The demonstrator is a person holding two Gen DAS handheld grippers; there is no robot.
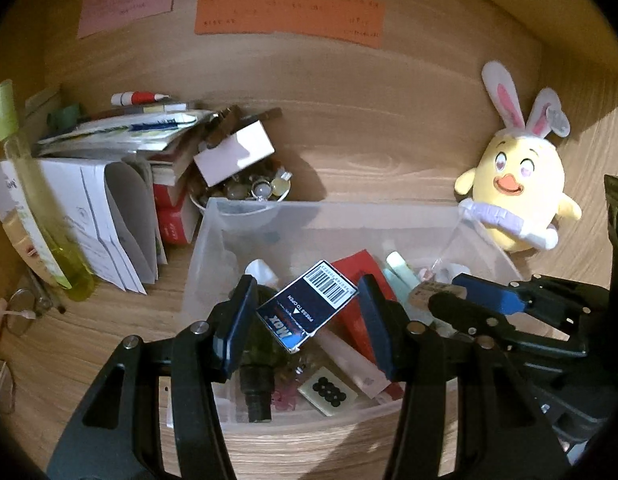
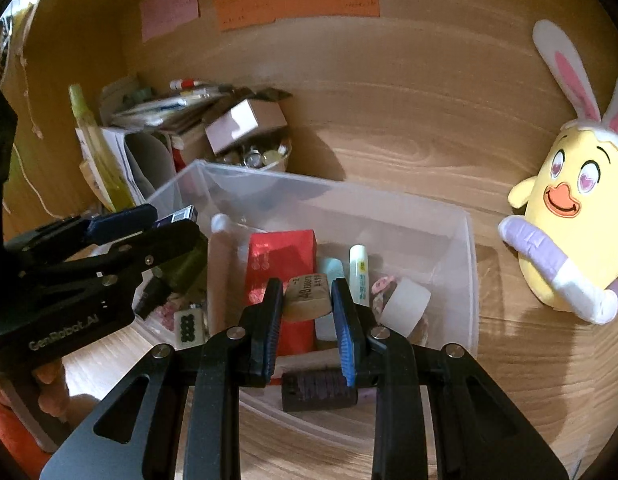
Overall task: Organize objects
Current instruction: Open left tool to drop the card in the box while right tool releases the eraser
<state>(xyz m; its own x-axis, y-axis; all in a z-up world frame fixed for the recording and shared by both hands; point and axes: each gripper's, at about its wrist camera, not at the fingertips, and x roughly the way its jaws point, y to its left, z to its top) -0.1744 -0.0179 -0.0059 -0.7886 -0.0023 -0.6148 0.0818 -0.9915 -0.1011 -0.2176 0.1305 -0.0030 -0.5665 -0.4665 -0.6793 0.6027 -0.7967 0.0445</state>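
A clear plastic bin (image 1: 213,240) (image 2: 465,240) stands on the wooden desk and holds several small items. My left gripper (image 1: 305,312) is shut on a dark blue staples box (image 1: 307,306) with a barcode, held over the bin; it also shows in the right wrist view (image 2: 165,220). My right gripper (image 2: 307,308) is shut on a small tan wooden block (image 2: 307,300) with printed text, over the bin; it also shows in the left wrist view (image 1: 441,292). In the bin lie a red box (image 2: 279,264), a white tube (image 2: 359,272) and a tape roll (image 2: 405,308).
A yellow chick plush with bunny ears (image 1: 517,188) (image 2: 573,232) sits right of the bin. A pile of books and papers (image 1: 121,184), a green spray bottle (image 1: 41,208) and a bowl of trinkets (image 1: 249,190) stand at the left. Glasses (image 1: 21,312) lie near the left edge.
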